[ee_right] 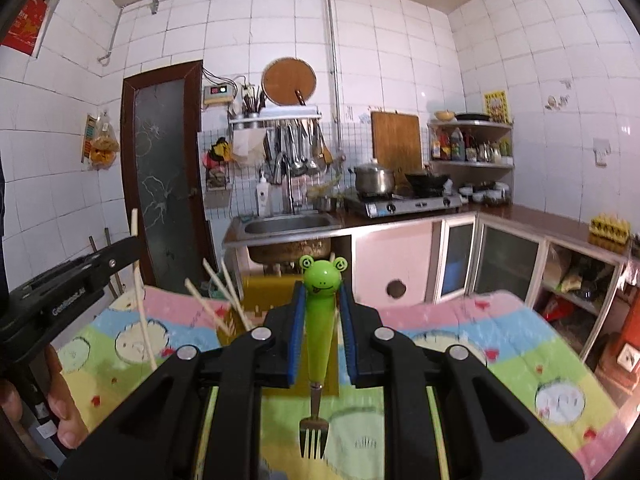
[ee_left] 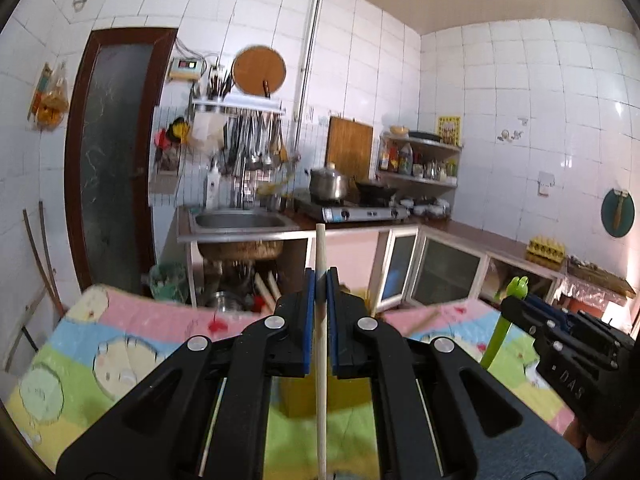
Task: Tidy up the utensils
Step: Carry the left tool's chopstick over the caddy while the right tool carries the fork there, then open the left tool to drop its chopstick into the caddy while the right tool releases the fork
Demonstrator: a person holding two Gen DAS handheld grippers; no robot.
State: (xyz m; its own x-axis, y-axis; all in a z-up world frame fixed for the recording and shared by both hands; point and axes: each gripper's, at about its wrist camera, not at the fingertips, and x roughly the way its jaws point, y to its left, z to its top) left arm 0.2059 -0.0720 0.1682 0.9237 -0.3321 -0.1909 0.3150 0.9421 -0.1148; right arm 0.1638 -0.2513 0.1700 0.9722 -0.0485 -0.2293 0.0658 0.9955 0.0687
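Note:
My left gripper is shut on a pale wooden chopstick that stands upright between its blue pads, held above the table. My right gripper is shut on a green frog-handled fork, tines pointing down toward the camera. The right gripper with the frog fork shows at the right of the left wrist view. The left gripper with its chopstick shows at the left of the right wrist view. A yellow utensil holder with several chopsticks stands on the table behind my right gripper.
The table wears a pastel cartoon cloth, also in the left wrist view. Beyond it are a sink, a gas stove with pots, counter cabinets and a dark door.

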